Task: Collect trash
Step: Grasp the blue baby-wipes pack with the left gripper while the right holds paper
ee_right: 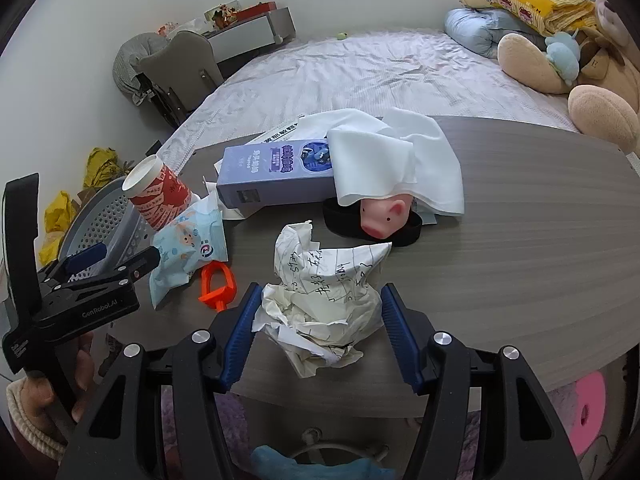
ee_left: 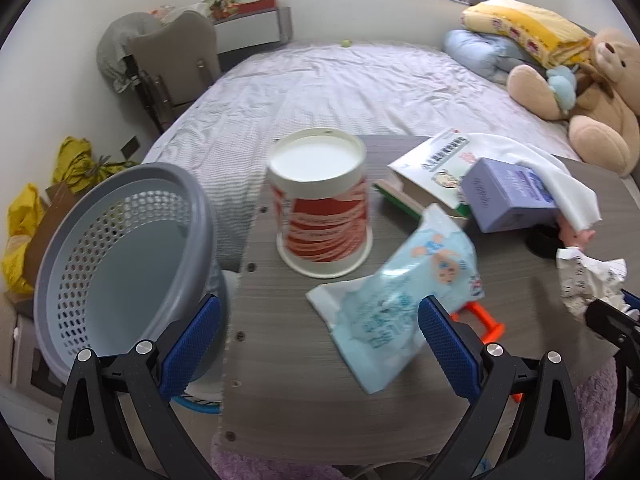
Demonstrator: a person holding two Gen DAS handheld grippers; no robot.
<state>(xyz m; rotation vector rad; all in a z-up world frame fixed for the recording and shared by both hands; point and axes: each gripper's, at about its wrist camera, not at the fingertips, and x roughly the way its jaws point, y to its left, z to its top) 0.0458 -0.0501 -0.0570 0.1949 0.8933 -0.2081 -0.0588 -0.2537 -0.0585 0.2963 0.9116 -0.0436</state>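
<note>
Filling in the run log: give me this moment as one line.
left tongs: open, over blue wrapper | right tongs: open around crumpled paper | gray basket: tilted, empty

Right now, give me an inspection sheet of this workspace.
Surface: grey wood-grain table, crowded on its left half.
Job's things: crumpled paper, blue wipes packet, paper cup upside down, grey basket beside the table.
Clutter: purple box, white cloth, pig toy, orange plastic piece.
Grippers: right gripper open around the paper; left gripper open, empty.
Cables: nothing seen.
Surroundings: bed, teddy bear, chair.
</note>
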